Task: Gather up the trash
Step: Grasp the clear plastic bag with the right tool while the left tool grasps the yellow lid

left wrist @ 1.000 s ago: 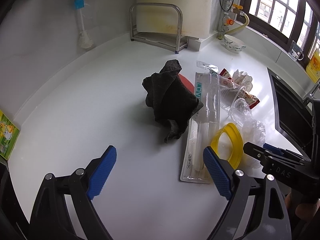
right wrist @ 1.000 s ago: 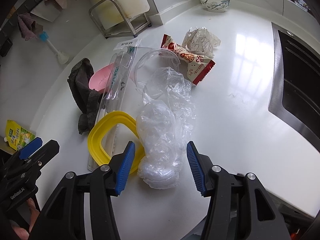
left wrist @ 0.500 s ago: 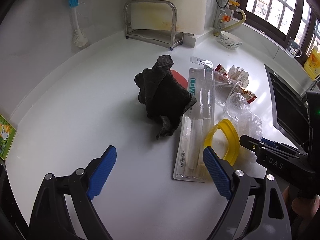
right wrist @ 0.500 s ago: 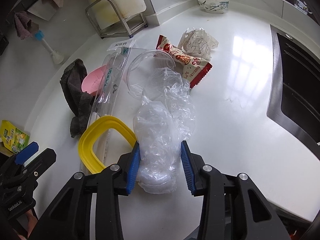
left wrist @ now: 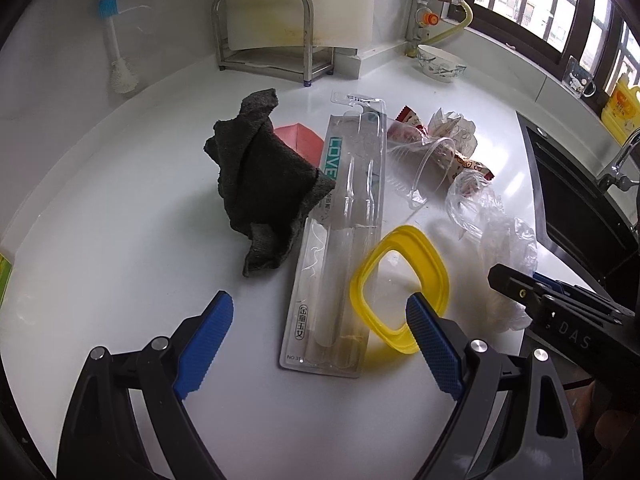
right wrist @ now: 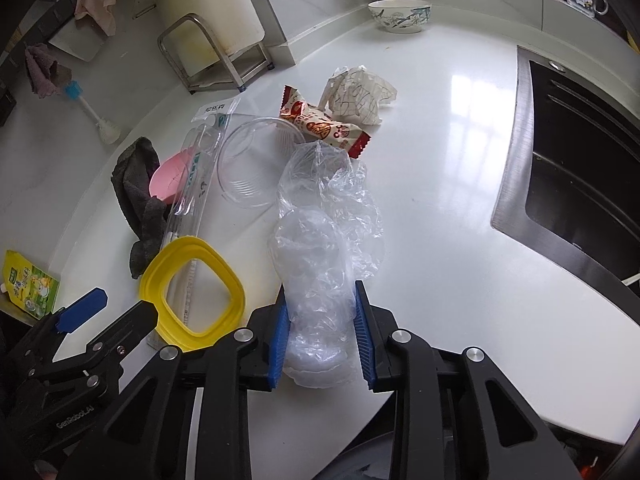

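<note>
Right gripper [right wrist: 320, 332] pinches the crumpled plastic bag [right wrist: 324, 240] on the counter [right wrist: 440, 200]; left gripper [left wrist: 320, 332] is spread beside the yellow ring [left wrist: 400, 284].

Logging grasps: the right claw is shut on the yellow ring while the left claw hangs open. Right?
Not quite. The right claw is shut on the plastic bag, not the ring, as the right wrist view shows. The left claw does hang open.

Beyond the left tool [left wrist: 316, 340], the dark cloth [left wrist: 264, 184] covers most of a pink item [left wrist: 298, 138], whose shape cannot be told. A green packet [left wrist: 3, 280] far to its left is cut by the frame edge. The crumpled plastic bag's [right wrist: 324, 248] near end sits hidden between the right tool's [right wrist: 320, 340] blue pads [right wrist: 279, 342].
</note>
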Motion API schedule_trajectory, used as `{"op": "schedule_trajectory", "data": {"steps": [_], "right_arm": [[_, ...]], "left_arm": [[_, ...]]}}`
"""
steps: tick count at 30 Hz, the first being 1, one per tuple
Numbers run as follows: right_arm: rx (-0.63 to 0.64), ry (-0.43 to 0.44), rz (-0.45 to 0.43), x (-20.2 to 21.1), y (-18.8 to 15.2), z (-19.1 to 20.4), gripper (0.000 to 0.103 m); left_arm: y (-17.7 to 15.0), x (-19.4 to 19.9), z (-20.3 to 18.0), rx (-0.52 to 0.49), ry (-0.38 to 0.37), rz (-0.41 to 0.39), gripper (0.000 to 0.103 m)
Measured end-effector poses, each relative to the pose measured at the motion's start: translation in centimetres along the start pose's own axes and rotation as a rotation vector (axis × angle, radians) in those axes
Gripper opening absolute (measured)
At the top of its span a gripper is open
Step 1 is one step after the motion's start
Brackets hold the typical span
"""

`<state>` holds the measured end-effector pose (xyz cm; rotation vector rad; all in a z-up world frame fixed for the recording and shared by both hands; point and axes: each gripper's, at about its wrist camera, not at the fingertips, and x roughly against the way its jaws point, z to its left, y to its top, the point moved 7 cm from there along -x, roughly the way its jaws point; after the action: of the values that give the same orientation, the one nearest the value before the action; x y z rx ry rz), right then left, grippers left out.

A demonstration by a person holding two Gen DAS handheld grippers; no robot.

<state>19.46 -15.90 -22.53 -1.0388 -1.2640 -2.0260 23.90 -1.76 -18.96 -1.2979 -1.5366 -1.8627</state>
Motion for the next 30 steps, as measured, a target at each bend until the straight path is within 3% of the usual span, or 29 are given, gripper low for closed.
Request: {"op": "schedule_trajectory", "data": {"steps": [4, 8, 10, 13, 20, 30], "right_arm": [[0.005, -0.003, -0.007, 0.4, -0.3, -0.3, 0.029], [-0.002, 0.004, -0.006, 0.6, -0.7, -0.7, 0.029], [-0.003, 0.005, -0.006, 0.5, -0.8, -0.7, 0.029], [-0.005, 0.007, -0.008, 0.5, -0.7, -0.6, 0.029], [-0.004, 0.02, -0.004, 0.4, -0.7, -0.4, 0.029], [0.0, 0.034, -0.009, 1.2, -1.0, -0.1, 0.029]], "left_arm": [[-0.1, -1.0, -0.4, 0.002, 0.012, -0.005, 0.085], [-0.3, -2.0, -0.8, -0.016, 0.035, 0.009, 0.066], [-0.3, -2.0, -1.0, -0.017, 0.025, 0.005, 0.063], [-0.3, -1.8, -1.6, -0.037, 0.023, -0.004, 0.052], [-0.2, -1.2, -2.4, -0.042, -0.017, -0.006, 0.019], [0.3, 0.1, -2.1, -0.03, -0.037, -0.022, 0.012]]}}
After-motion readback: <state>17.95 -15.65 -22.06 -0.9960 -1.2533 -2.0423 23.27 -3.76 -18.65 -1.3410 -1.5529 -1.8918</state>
